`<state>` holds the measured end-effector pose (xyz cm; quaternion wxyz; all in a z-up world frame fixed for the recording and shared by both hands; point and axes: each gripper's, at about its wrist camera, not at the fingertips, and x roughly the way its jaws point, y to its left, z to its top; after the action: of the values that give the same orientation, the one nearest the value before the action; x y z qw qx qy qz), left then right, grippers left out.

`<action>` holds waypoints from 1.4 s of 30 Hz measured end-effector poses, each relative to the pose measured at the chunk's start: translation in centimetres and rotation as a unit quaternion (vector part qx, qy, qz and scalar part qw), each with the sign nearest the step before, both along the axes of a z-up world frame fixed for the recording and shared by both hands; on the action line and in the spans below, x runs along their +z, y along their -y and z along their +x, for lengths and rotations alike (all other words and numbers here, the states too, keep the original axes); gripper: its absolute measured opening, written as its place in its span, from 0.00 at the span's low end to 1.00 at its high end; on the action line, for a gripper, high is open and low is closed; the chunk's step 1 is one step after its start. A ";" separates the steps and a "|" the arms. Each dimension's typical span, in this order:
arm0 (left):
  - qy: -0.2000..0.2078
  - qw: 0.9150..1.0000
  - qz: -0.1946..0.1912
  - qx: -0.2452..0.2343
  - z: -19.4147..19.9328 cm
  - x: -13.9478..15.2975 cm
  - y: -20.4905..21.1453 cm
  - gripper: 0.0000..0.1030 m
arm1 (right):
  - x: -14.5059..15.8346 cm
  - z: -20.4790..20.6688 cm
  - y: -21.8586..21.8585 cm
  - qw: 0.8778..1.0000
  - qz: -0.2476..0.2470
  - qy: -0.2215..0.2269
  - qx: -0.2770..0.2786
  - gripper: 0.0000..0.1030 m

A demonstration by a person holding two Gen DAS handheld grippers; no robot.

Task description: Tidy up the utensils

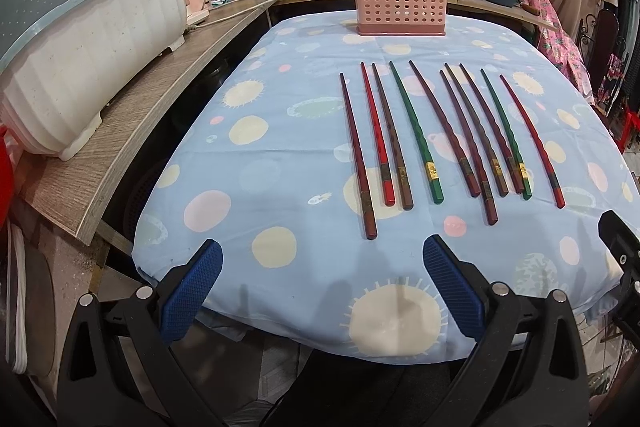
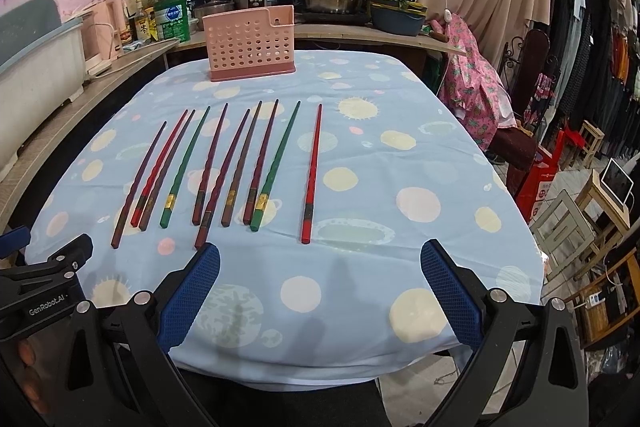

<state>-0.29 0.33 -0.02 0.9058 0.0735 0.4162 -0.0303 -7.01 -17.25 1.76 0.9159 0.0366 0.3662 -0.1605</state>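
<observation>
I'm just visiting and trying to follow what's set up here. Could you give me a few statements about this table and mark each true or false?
1. The pink basket stands at the table's far end. True.
2. Some chopsticks already sit in the basket. False: all ten lie flat on the cloth, and no chopstick shows above the basket's rim.
3. Two chopsticks are green. True.
4. The left tool grips a chopstick. False: it is open and holds nothing.
5. The right tool is open. True.
6. The rightmost chopstick is green. False: it is red.
</observation>
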 end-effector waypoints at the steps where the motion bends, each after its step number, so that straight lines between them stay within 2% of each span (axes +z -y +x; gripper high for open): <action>1: 0.000 1.000 0.000 0.000 0.0 0.0 0.0 0.93 | 0.0 0.0 0.0 1.000 0.000 0.000 0.000 0.93; 42: -0.001 1.000 0.003 0.004 0.0 -0.3 -0.2 0.92 | 0.0 0.0 0.0 1.000 0.001 0.002 0.002 0.93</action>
<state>-0.33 0.52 -0.36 0.9053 0.0749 0.4173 -0.0258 -7.05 -17.29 1.77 0.9167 0.0375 0.3648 -0.1586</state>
